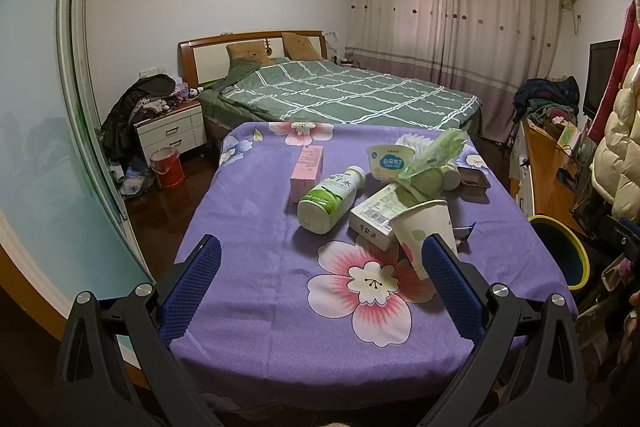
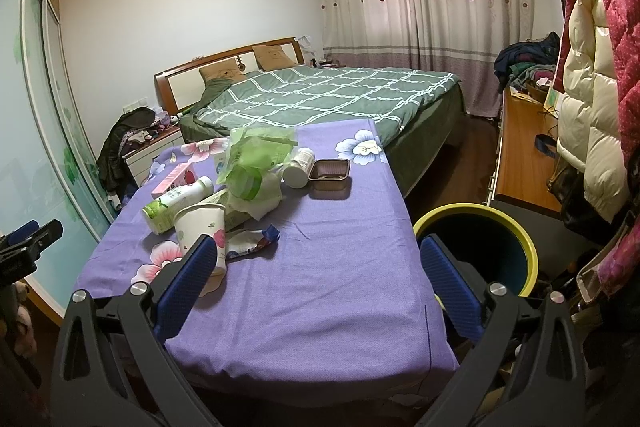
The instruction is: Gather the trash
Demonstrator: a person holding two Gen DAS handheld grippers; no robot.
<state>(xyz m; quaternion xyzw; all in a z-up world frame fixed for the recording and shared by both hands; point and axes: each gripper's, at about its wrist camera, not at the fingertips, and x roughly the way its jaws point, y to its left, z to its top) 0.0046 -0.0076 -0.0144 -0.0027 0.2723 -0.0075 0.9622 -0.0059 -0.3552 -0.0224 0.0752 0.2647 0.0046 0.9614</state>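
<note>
Two tools, left tool (image 1: 322, 253) and right tool (image 2: 318, 255), both spread wide and holding nothing, hang over our tabletop (image 2: 332, 291). We see the bin (image 2: 516, 231) at lower right of the right view, just beside the tabletop's right edge, its inside dark. Trash clusters at upper centre: paper cup (image 1: 420, 231), bottle (image 1: 330, 201), pink box (image 1: 307, 173), brown tray (image 2: 330, 171), crumpled wrapper (image 2: 252, 241). Near cloth lies bare. Behind stands the bed (image 1: 340, 99).

two cartons (image 1: 307, 167), two bottles (image 1: 330, 198), one paper cup (image 1: 424, 233)
</note>
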